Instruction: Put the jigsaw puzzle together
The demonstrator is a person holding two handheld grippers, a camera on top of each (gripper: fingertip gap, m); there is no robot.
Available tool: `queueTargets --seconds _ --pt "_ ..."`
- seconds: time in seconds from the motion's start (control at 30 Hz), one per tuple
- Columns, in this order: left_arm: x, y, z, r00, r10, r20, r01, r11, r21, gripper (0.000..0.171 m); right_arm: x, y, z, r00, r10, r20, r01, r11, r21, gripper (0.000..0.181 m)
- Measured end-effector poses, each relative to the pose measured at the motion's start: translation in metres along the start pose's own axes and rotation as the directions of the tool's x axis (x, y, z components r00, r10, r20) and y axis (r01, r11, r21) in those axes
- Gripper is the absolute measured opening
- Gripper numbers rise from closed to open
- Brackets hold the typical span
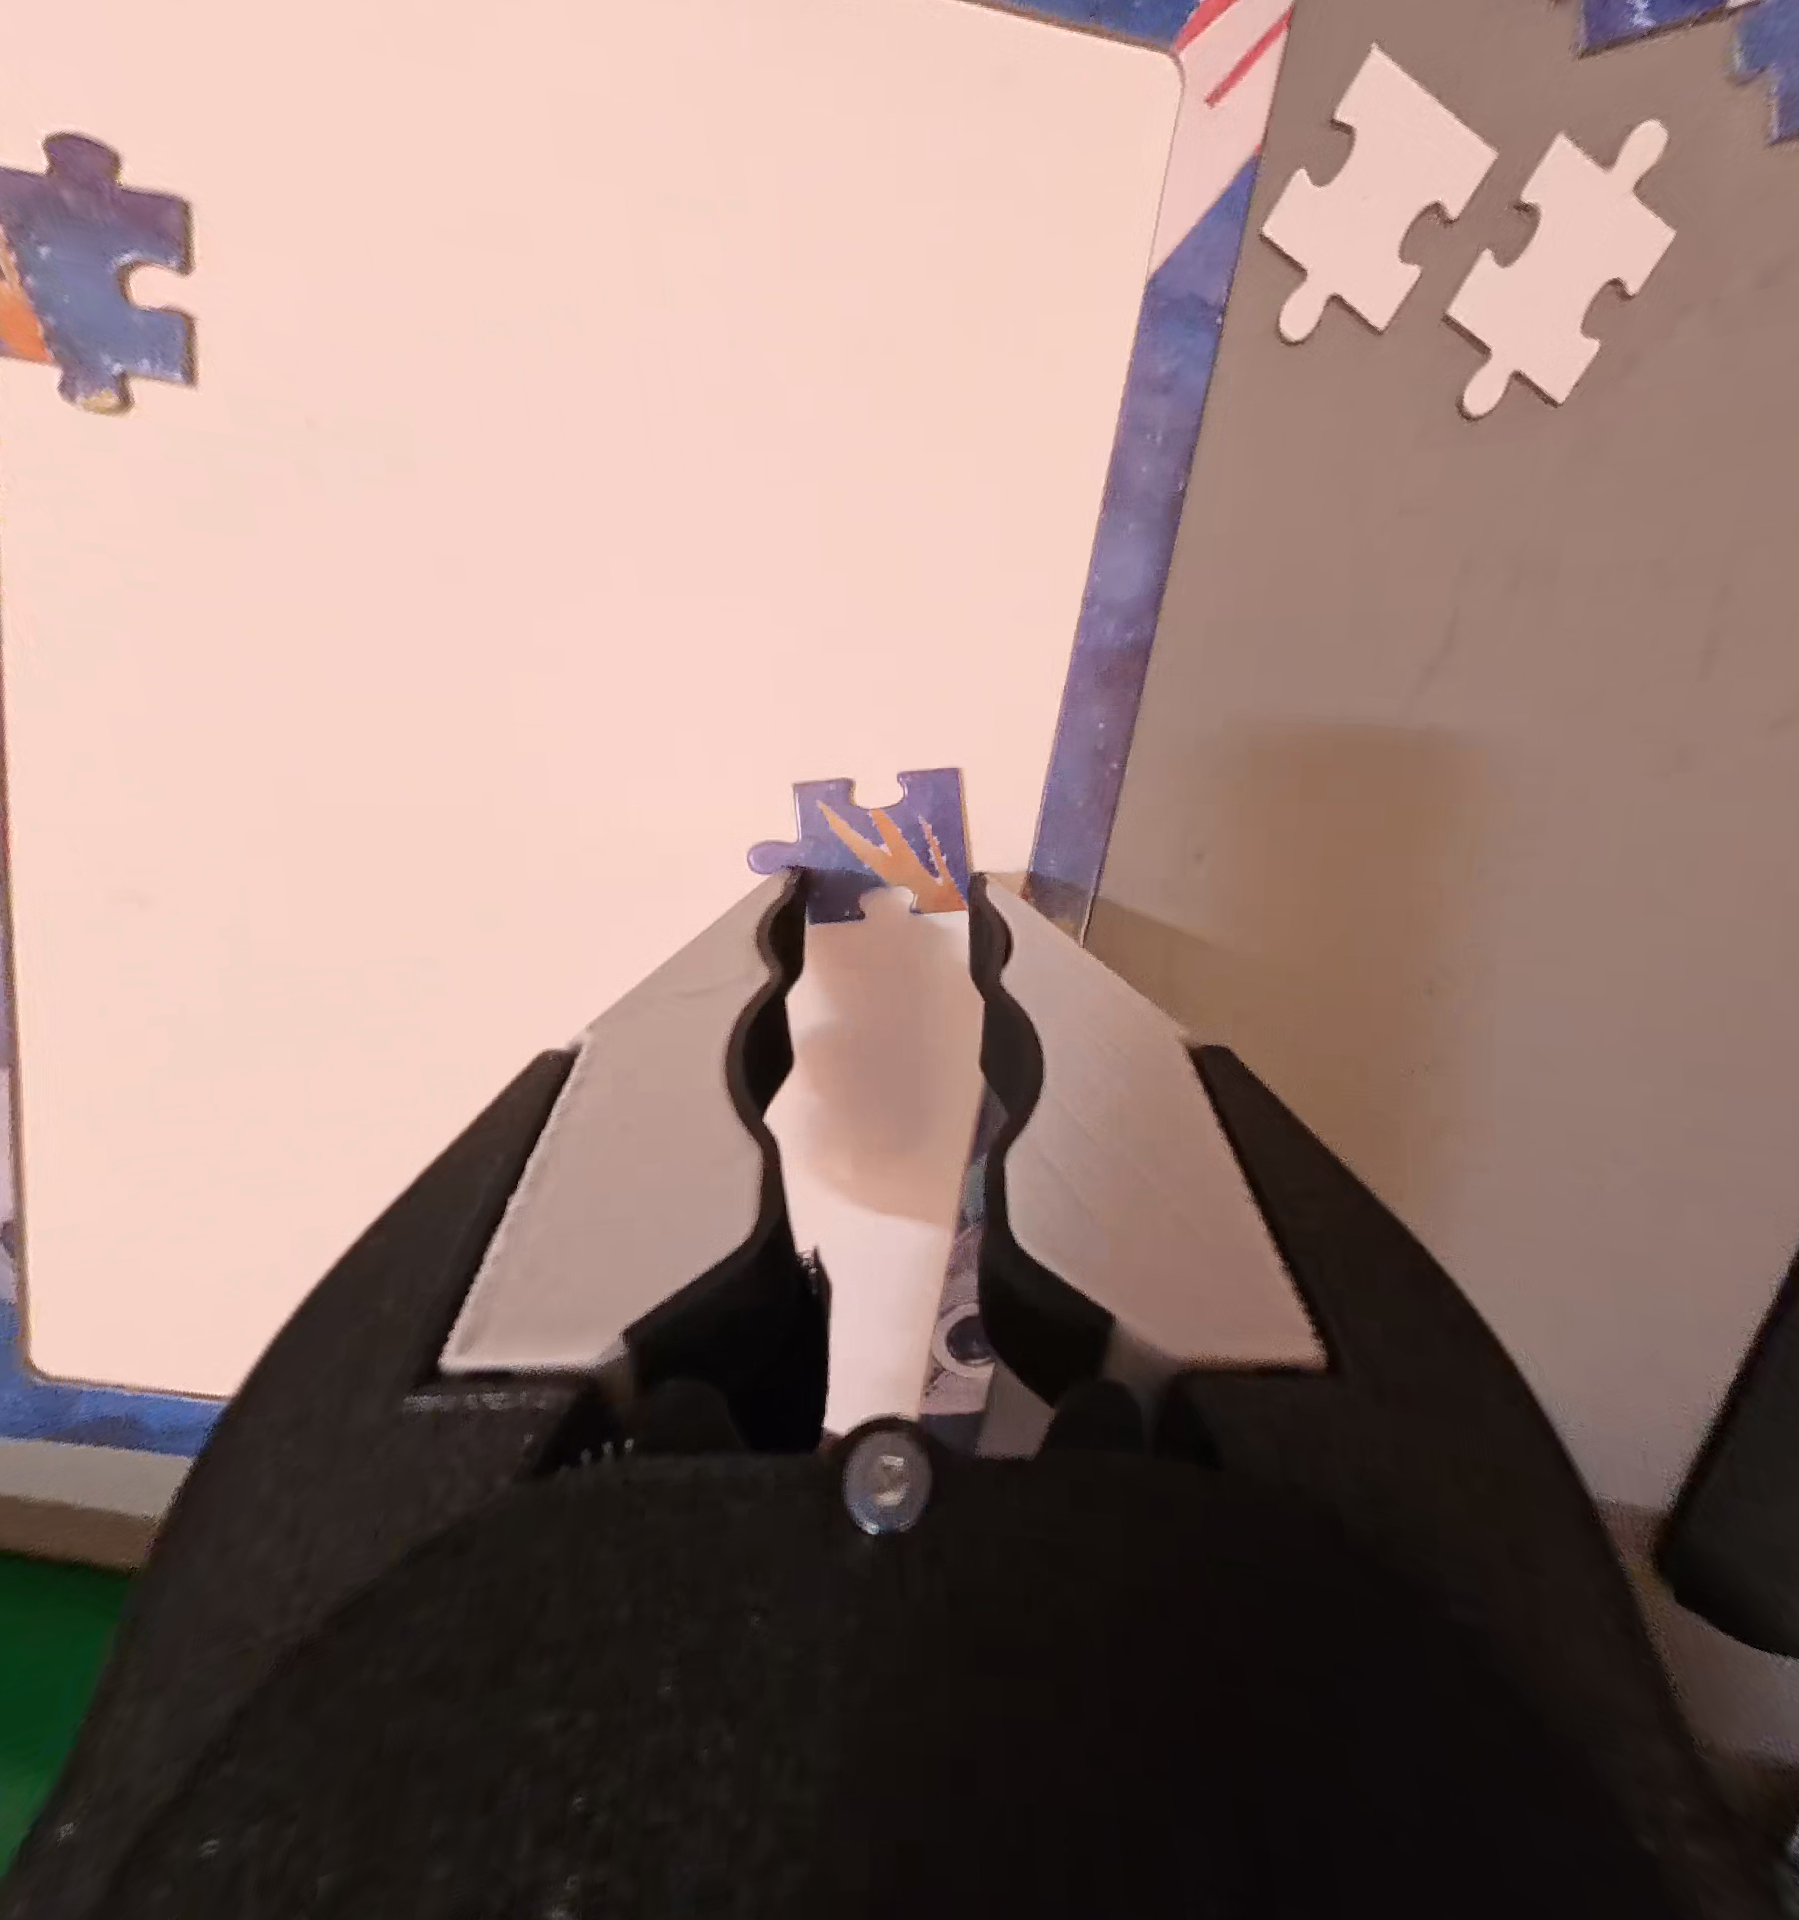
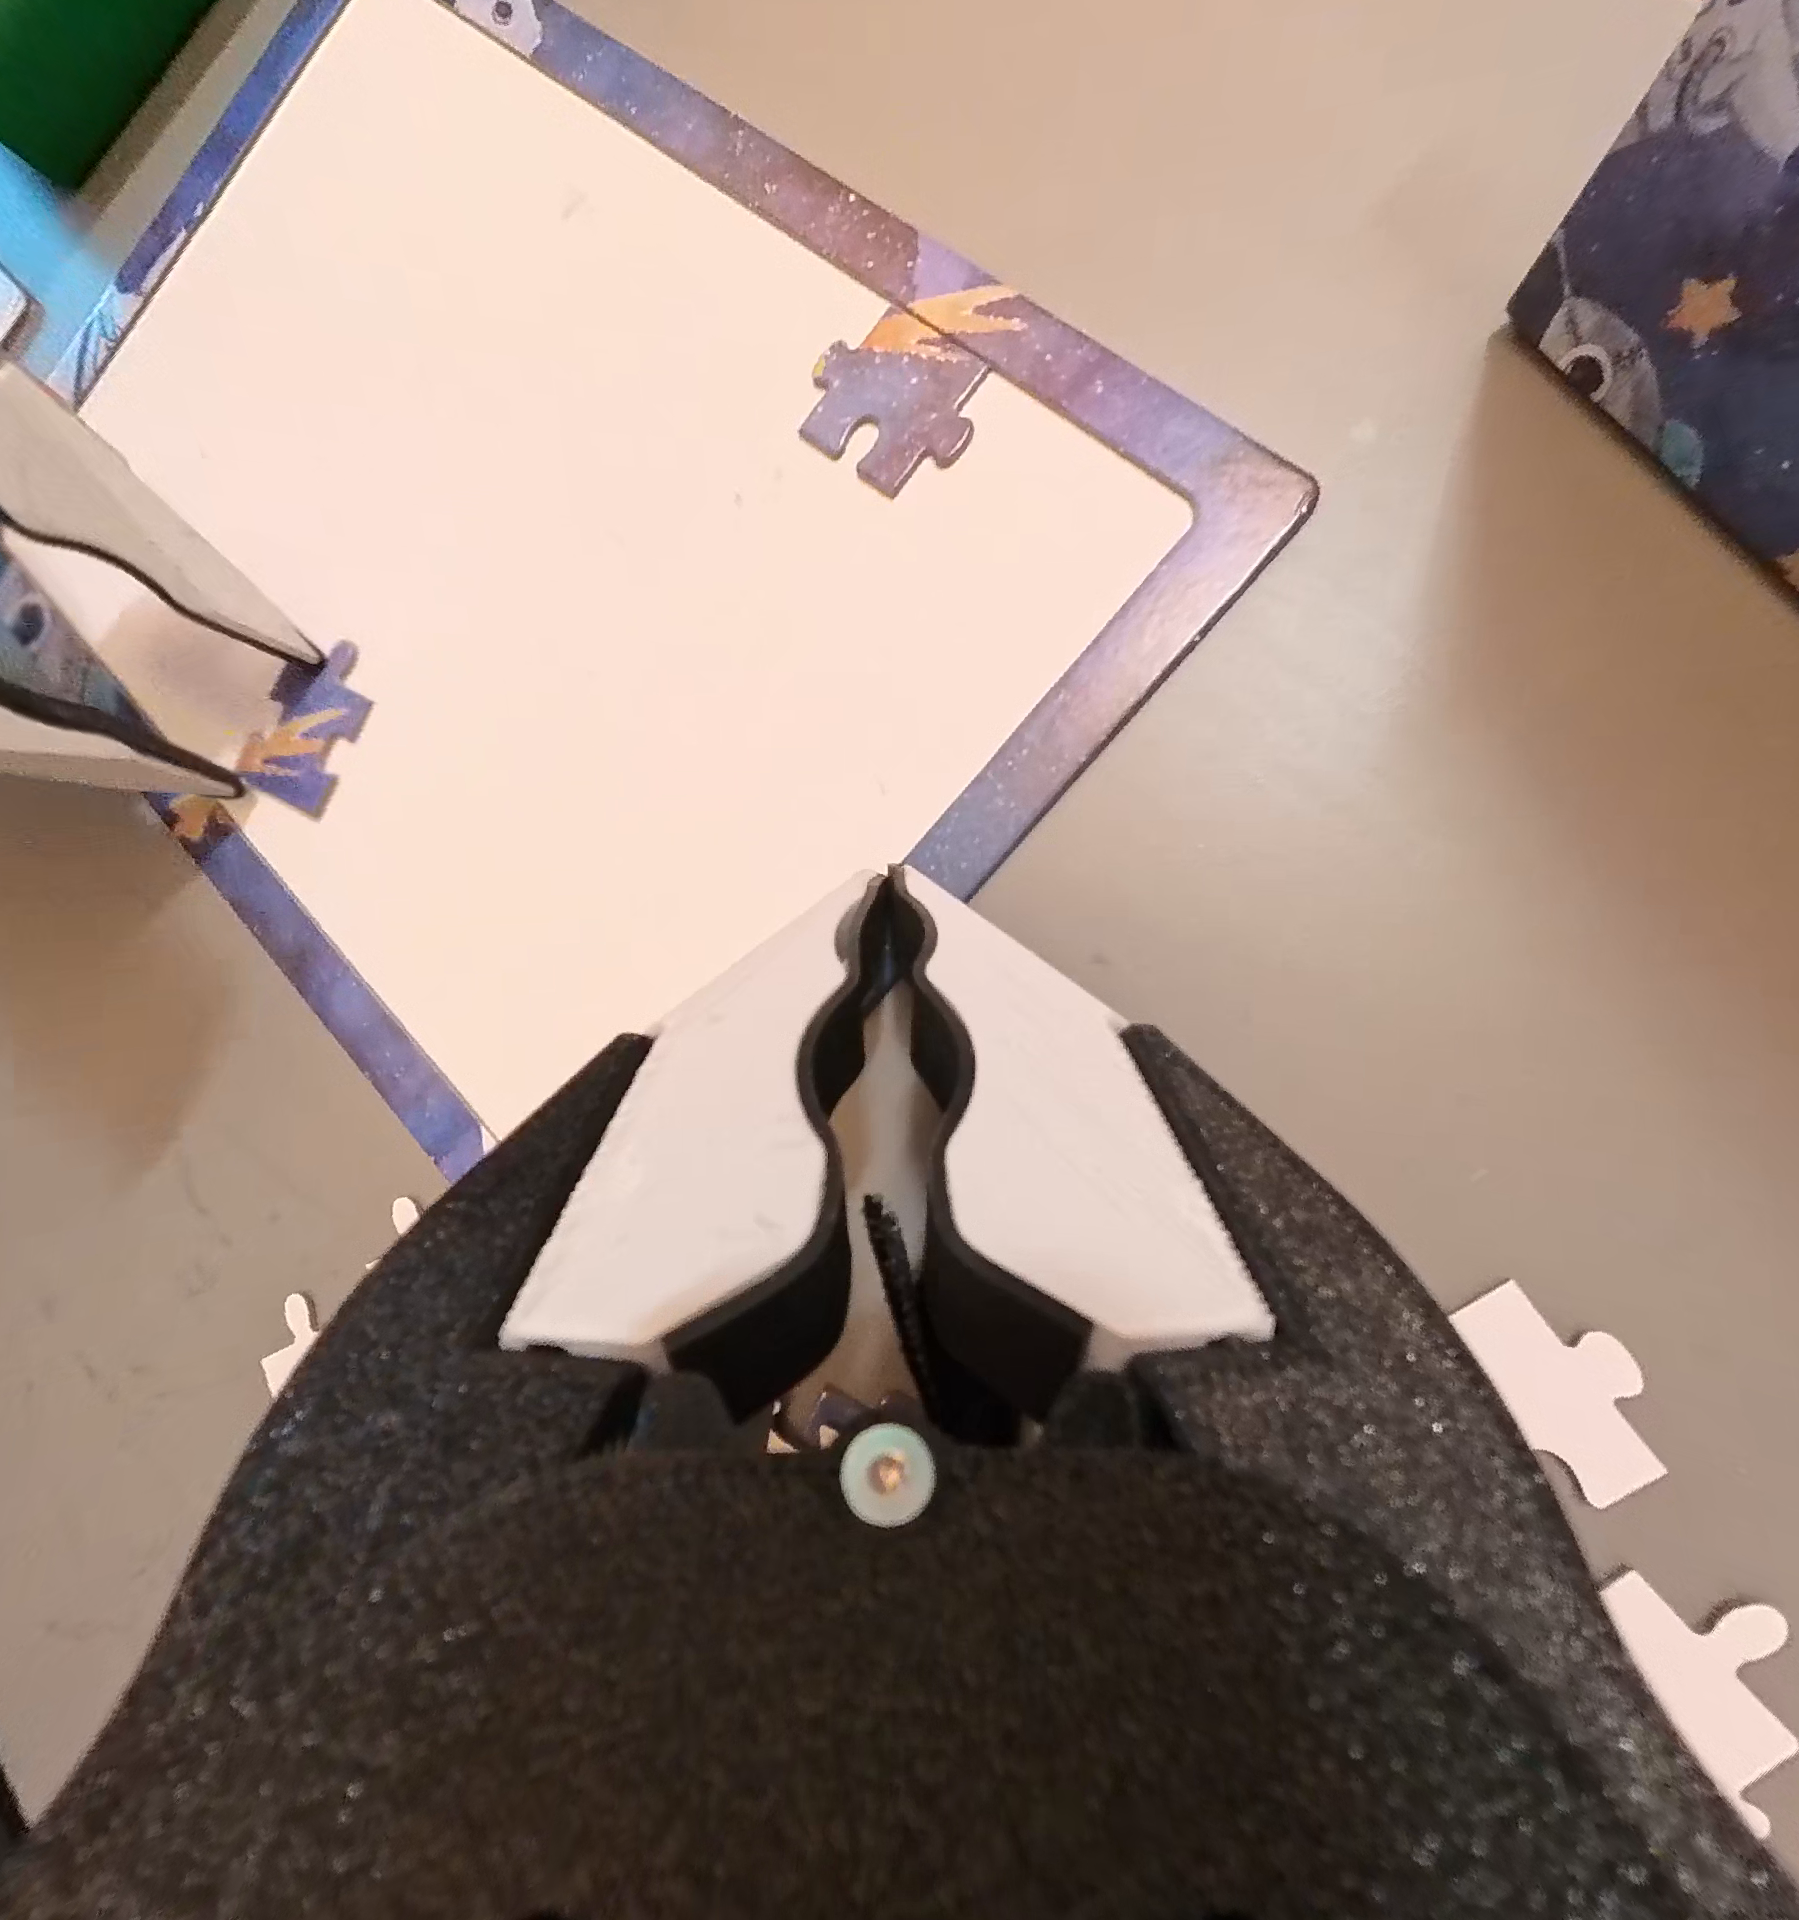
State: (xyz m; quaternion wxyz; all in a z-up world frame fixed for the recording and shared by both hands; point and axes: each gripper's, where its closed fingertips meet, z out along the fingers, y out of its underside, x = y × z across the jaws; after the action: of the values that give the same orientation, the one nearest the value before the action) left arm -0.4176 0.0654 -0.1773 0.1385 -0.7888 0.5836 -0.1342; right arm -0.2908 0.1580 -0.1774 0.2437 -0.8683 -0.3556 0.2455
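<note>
Closest to the lens in the left wrist view is the black body of the left tool [image 1: 882, 883], and its two grey fingers [image 1: 666, 1029] are clamped on a blue puzzle piece [image 1: 874, 840] with orange streaks on it. That piece sits low over the white inside of the puzzle tray [image 1: 1134, 499], near the tray's right-hand border; whether it actually touches the board I can't tell. Out on the far left edge, another blue piece [image 1: 105, 275] is already locked against the starry frame. Off to the right, on the grey worktop [image 1: 1446, 675], two pieces lie white side up [image 1: 1378, 234] [image 1: 1560, 275], just beside each other. A few more blue ones poke in at the top right corner.

Right wrist view: the right tool [image 2: 887, 883] has its tips pressed together with nothing between them, hovering by the near border of the tray [image 2: 1030, 748]. From here you can see the left tool [image 2: 271, 717] coming in from the left with its piece [image 2: 318, 732] by the border. The placed piece [image 2: 890, 416] sits against the far border. Some white-side-up pieces [image 2: 1560, 1403] lie near the tool body, and a starry blue box [image 2: 1705, 312] sits on the worktop [image 2: 1394, 831] at upper right.
</note>
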Motion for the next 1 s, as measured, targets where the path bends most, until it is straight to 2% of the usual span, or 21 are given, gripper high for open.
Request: queueTargets --seconds 0.2,0.3,0.4,0.47,0.67,0.8,0.87,0.97,1.0 --pt "0.002 -0.007 -0.005 0.999 0.042 -0.011 -0.042 0.999 0.02 0.039 0.0 0.0 0.0 1.0 0.0 0.0 0.0 1.0 -0.001 0.0" --pt "-0.003 -0.018 -0.01 0.999 -0.016 -0.028 0.018 0.997 0.075 0.017 0.0 0.0 0.0 1.0 -0.001 0.001 0.001 1.0 -0.001 0.0" --pt "-0.01 -0.01 0.002 0.999 -0.034 0.017 0.034 0.999 0.005 0.016 0.0 0.0 0.0 1.0 0.0 0.002 0.0 1.0 0.0 0.0" --pt "-0.007 -0.015 0.003 1.0 -0.003 0.028 0.003 0.999 0.032 0.008 0.0 0.0 0.0 1.0 0.0 0.001 0.0 1.0 0.0 0.0" --pt "0.01 -0.011 0.005 0.997 0.074 0.01 -0.074 0.997 -0.001 0.0 0.0 0.0 0.0 1.0 0.003 0.005 -0.003 1.0 -0.001 0.0" --pt "0.005 -0.018 0.004 0.998 0.059 0.036 -0.06 0.998 0.029 0.006 0.0 0.0 0.0 1.0 0.005 0.005 -0.005 1.0 -0.001 0.0" --pt "-0.006 -0.02 0.003 0.998 0.021 0.067 -0.023 0.999 0.04 0.016 0.0 0.0 0.0 1.0 0.005 0.003 -0.005 1.0 0.0 0.0" --pt "-0.016 -0.017 0.005 0.994 0.008 0.105 -0.011 1.0 0.029 0.016 0.0 0.0 0.0 1.0 0.004 0.002 -0.004 1.0 0.001 0.0" --pt "-0.014 -0.016 0.006 0.996 0.011 0.092 -0.013 0.999 0.029 0.009 0.0 0.0 0.0 1.0 0.004 0.003 -0.004 1.0 0.0 0.0"
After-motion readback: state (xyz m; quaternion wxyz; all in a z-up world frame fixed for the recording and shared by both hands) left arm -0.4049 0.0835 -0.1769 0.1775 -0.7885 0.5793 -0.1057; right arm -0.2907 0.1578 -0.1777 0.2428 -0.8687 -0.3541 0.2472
